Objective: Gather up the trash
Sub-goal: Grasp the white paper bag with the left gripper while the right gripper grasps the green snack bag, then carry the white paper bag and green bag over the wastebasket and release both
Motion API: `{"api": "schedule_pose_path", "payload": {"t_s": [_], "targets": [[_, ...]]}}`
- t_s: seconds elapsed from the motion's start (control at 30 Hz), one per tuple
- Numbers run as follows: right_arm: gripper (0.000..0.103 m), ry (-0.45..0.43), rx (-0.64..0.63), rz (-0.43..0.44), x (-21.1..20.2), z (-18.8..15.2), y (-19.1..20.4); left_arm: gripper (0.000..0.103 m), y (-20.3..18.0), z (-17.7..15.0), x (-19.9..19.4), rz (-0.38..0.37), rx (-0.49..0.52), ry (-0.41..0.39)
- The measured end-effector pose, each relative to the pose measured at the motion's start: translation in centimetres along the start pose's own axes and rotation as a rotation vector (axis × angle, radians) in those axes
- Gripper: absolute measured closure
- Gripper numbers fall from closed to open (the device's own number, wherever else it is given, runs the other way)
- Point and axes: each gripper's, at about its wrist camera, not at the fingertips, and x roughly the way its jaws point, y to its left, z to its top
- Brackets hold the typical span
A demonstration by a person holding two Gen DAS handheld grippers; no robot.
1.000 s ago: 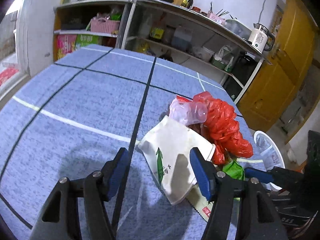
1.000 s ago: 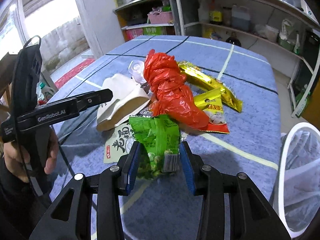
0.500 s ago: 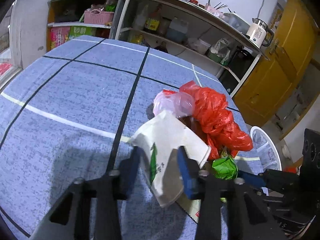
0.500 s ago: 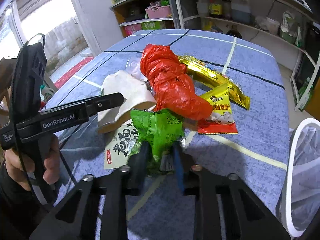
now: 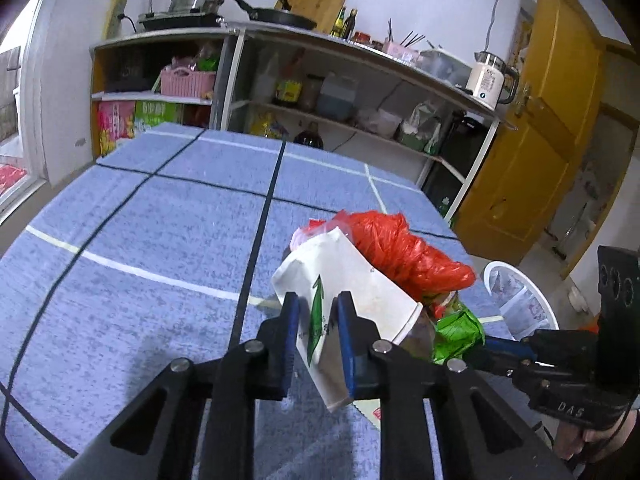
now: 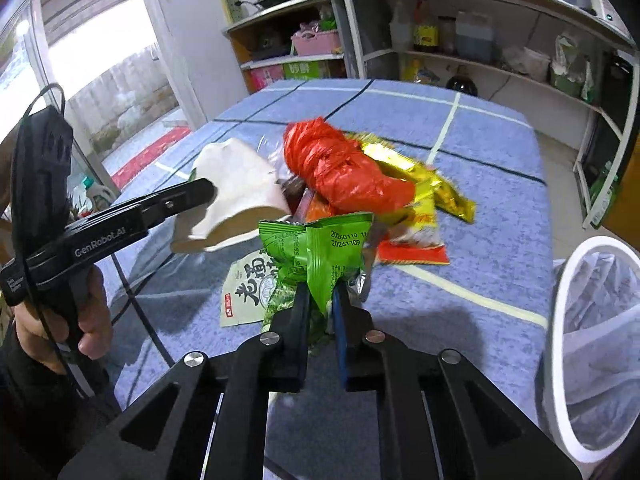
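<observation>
The trash lies heaped on the blue checked tablecloth (image 6: 460,184), in the middle of the right wrist view. A crumpled red plastic bag (image 6: 340,172) tops the pile, with gold snack wrappers (image 6: 432,188) spread to its right and a pale flat packet with dark lettering (image 6: 248,300) lying flat at lower centre.

At the right edge of that view stands a white bin (image 6: 560,280) lined with a clear bag; what is inside it cannot be told. In the left wrist view the same bin (image 5: 498,270) shows right of centre, beyond the table edge.

The right gripper (image 6: 320,304), at bottom centre, has just been closing, and its jaws are now narrow, pinching the lower edge of a green snack packet (image 6: 320,248), which stands up above the blue pads.

The left gripper (image 5: 318,312) has also just been closing. Its jaws are clamped close on a flattened white paper cup with a green arrow mark (image 5: 344,284), gripped at its lower part, the cup tilting up and right towards the red bag. In the right wrist view this cup (image 6: 236,196) hangs clear above the cloth at left centre, and a person's hand (image 6: 60,320) grips the handle at lower left.

Shelves (image 5: 352,92) crowded with bottles and boxes fill the top of both views.
</observation>
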Motion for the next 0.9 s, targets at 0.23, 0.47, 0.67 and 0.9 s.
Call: {"api": "schedule_pose_path", "payload": {"t_s": [0.23,0.47,0.67,0.9], "targets": [[0.092,-0.046,0.021,-0.02,-1.9,0.1,-1.0,0.083,-1.2,0.4,-1.1,-0.032,0.023,-0.034],[0.092,-0.103,0.064,-0.067,-4.7,-0.4,-3.0,0.083,-3.9,1.1,-1.3,-0.088,0.05,-0.056],[0.092,-0.134,0.131,-0.132,-7.1,-1.5,-6.1,0.083,-7.8,1.5,0.2,-0.143,0.106,-0.045],[0.092,-0.158,0.221,-0.239,-9.9,-3.4,-10.7,0.083,-13.4,1.6,2.6,-0.208,0.187,-0.006]]}}
